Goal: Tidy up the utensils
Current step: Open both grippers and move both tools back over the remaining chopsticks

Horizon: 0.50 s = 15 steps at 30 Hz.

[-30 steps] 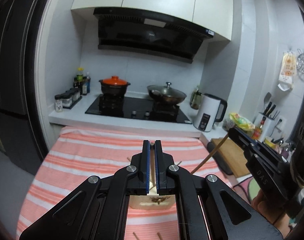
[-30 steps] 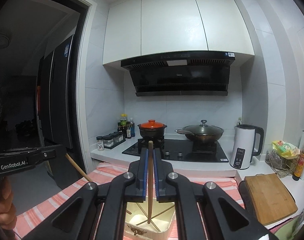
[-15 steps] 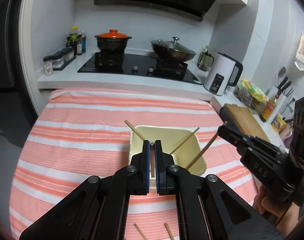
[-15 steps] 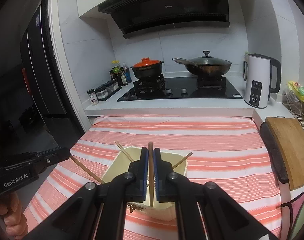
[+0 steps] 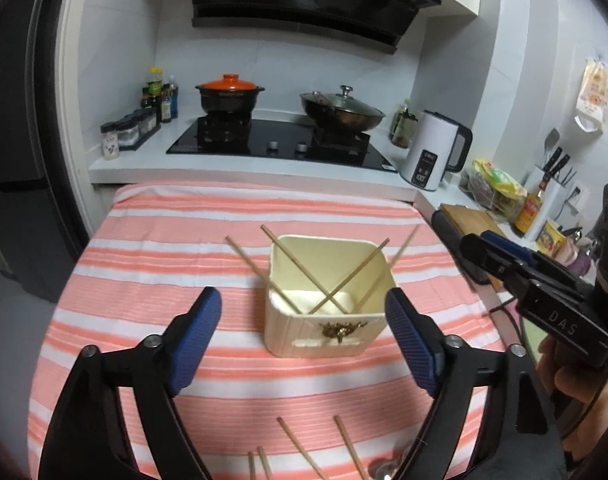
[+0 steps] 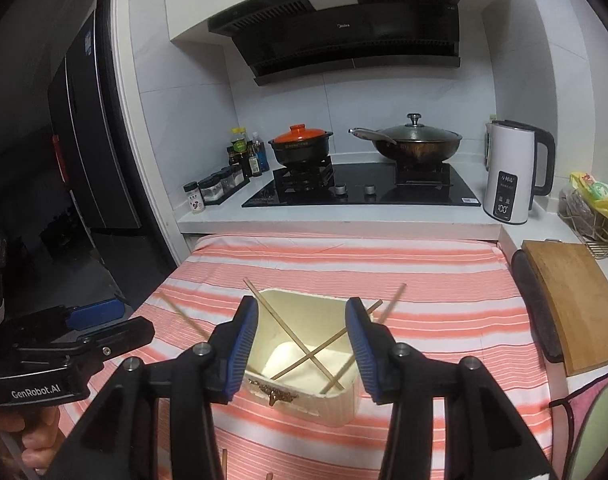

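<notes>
A cream square box stands on the pink striped cloth, with several wooden chopsticks leaning crossed inside it. My left gripper hangs just before the box; its jaws are opening wide and nothing is between the pads. More chopsticks lie on the cloth under it. In the right wrist view the box sits below my right gripper, whose jaws are opening and hold nothing. The right gripper shows at the right of the left wrist view, and the left gripper at the left of the right wrist view.
Behind the table runs a counter with a black hob, an orange-lidded pot, a lidded wok and a white kettle. A wooden cutting board lies at the right, spice jars and a dark fridge at the left.
Both grippers have sunk toward the box and gone from shut on a chopstick each to open. The two let-go chopsticks now lean in the box.
</notes>
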Available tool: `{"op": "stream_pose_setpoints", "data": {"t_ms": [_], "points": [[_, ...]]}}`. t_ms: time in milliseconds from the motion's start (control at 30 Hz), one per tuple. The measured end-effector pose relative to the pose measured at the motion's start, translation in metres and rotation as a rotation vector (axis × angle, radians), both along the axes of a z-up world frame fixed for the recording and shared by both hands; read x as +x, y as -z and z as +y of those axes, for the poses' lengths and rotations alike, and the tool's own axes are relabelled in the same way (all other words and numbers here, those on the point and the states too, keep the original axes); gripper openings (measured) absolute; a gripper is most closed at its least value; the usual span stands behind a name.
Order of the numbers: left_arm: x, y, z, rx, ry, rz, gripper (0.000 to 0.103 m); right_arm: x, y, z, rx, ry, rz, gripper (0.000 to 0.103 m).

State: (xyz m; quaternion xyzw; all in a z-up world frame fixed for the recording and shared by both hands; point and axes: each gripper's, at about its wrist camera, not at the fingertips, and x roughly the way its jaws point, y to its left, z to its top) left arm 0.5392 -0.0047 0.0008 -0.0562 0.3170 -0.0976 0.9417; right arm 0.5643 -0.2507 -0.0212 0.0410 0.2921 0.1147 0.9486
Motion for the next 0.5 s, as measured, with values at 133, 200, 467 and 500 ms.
{"op": "stream_pose_setpoints", "data": {"t_ms": [133, 200, 467, 500], "points": [[-0.055, 0.017, 0.005, 0.057, 0.015, -0.023, 0.095, -0.055, -0.005, -0.003, -0.032, -0.023, -0.051, 0.053], [-0.081, 0.031, 0.003, 0.086, 0.037, -0.012, 0.095, -0.084, -0.001, -0.004, -0.051, -0.024, -0.068, 0.056], [-0.184, 0.111, 0.003, 0.090, 0.062, 0.111, 0.095, -0.201, 0.048, -0.008, -0.103, 0.011, -0.068, 0.057], [-0.195, 0.121, 0.003, 0.083, 0.077, 0.134, 0.094, -0.214, 0.057, -0.009, -0.097, 0.017, -0.054, 0.057]]}}
